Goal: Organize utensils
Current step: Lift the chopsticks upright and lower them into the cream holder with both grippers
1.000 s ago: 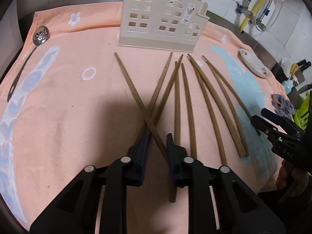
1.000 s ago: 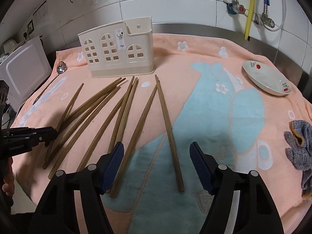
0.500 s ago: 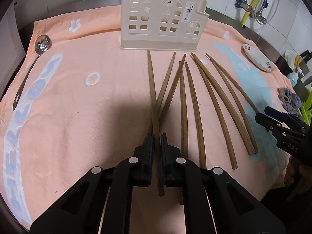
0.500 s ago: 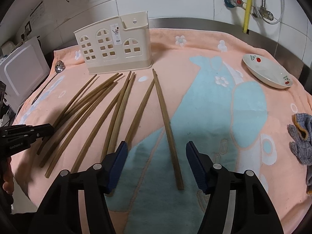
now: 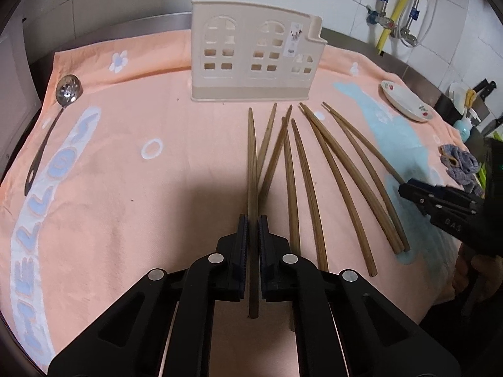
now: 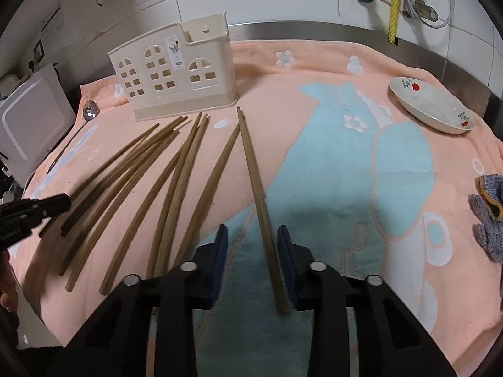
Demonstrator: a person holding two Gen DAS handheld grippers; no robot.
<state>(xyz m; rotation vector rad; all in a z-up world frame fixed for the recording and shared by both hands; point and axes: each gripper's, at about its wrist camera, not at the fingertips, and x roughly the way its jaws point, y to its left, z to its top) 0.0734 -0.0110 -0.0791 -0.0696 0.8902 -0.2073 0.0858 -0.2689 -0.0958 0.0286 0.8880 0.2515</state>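
Left gripper (image 5: 251, 223) is clamped on one chopstick (image 5: 251, 157) pointing toward the far cream holder (image 5: 254, 59); right gripper (image 6: 251, 235) is closing around the rightmost chopstick (image 6: 254, 176), pads not yet touching it, on the towel (image 6: 345, 172)

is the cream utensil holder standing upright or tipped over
Upright. The cream utensil holder stands on its flat base on the peach towel, window cutouts facing the cameras, open top upward. Whether anything is inside cannot be told.

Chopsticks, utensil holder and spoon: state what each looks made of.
Chopsticks: likely wood or bamboo, matte brown with faint grain. Utensil holder: moulded plastic, smooth cream, window cut-outs. Spoon: metal, probably stainless steel, shiny and reflective, perforated bowl.
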